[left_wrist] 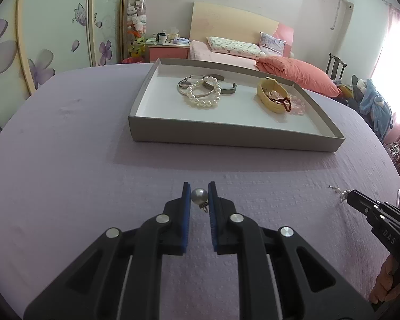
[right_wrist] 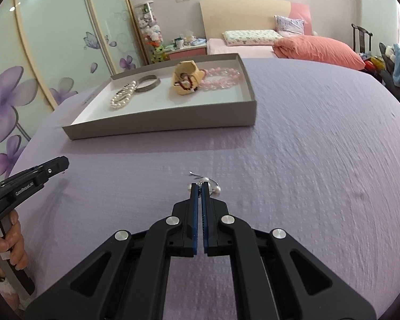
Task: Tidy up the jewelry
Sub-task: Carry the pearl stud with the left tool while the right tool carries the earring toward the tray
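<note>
Jewelry lies mostly in a shallow grey tray (left_wrist: 234,140) with a white floor, set on a lilac textured cloth (left_wrist: 80,146) that covers the work surface. Inside the tray, toward its left, a white pearl bracelet (left_wrist: 203,93) rests over silver bangles (left_wrist: 185,84), with a dull grey cuff (left_wrist: 228,89) just beside them. Toward the right stands a yellow woven band (left_wrist: 270,98) with dark red beads (left_wrist: 285,103) draped over its edge, and pink beads (left_wrist: 297,104) lie against it.

Two pieces are outside the tray. The left gripper (left_wrist: 199,196) pinches a single grey pearl pendant (left_wrist: 199,195) between its blue pads (left_wrist: 186,200); the pearl's small metal loop hangs just below it, above the cloth and in front of the tray's near wall. The right gripper (right_wrist: 199,186) has its pads pressed almost together on a thin silver earring (right_wrist: 209,184) with small white pearls, whose wire and pearls stick out past the tips, low over the cloth; whether it touches the cloth cannot be told.

In the left wrist view the right gripper shows at the far right edge, a hand (left_wrist: 386,282) on its handle. A bed with a coral quilt (left_wrist: 298,73) stands behind the tray.
</note>
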